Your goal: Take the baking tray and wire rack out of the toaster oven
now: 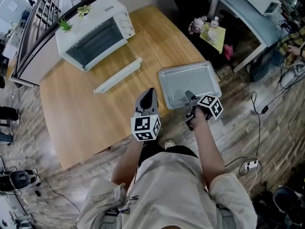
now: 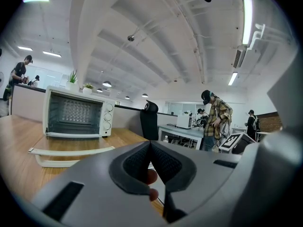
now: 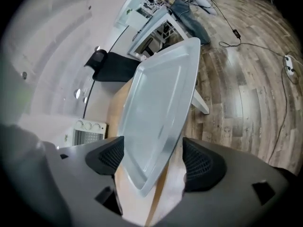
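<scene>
Here, at the far left corner of the wooden surface (image 1: 86, 113), the toaster oven (image 1: 95, 32) stands with its door (image 1: 117, 75) dropped open toward the person. Thin bars show inside the cavity, and these look like the wire rack (image 1: 95, 43), not yet taken out, though the view is too small to be sure.

Nearer the person and left of centre, the left hand-held gripper (image 1: 151, 93) hovers above the surface with its jaws pressed together on nothing, pointing roughly toward the oven.

To the right, the baking tray (image 1: 188, 80) lies flat on the surface, close to its right edge and well apart from the oven, so that half of the job looks done. The right hand-held gripper (image 1: 190, 98) sits at the tray's near rim, angled downward. Its jaws stand wide apart with the rim's corner between them, and neither pad presses on the metal.

The tray appears to be thin sheet metal: light, stiff, smooth and likely slippery, so it is best pinched on the raised rim at the middle of a side to stop it swinging.

The rack should be light and rigid too. Its front crossbar is the natural hold, and a level, straight pull should keep it from catching on the oven's side rails.
</scene>
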### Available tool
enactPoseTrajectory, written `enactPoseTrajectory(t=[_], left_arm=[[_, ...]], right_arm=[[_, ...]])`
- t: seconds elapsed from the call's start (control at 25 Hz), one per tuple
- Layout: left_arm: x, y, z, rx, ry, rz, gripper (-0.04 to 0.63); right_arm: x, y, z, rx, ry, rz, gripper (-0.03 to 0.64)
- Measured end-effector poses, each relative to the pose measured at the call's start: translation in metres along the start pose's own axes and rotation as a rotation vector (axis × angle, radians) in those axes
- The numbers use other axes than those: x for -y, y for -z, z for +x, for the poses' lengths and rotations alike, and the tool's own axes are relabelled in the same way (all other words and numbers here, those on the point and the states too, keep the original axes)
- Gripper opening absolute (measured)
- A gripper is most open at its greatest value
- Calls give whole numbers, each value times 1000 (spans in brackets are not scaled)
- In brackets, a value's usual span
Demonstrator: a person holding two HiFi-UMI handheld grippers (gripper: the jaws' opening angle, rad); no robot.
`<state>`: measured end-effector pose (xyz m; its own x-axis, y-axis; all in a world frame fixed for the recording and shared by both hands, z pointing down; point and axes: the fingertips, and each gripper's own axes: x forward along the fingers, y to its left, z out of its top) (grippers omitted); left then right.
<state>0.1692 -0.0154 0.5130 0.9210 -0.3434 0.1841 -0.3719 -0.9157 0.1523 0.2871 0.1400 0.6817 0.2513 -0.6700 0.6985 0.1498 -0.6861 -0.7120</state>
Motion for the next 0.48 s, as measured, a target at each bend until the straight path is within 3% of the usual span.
enactPoseTrajectory(t=[0.16,0.48], left_arm=[[0,0,-4,8,-5,-6,14],[-12,-2,-17,16,-46,-8,14]], right_arm=[[14,13,-1,-13,61,-36,400],[29,41,-17,-55,5,-81,399]])
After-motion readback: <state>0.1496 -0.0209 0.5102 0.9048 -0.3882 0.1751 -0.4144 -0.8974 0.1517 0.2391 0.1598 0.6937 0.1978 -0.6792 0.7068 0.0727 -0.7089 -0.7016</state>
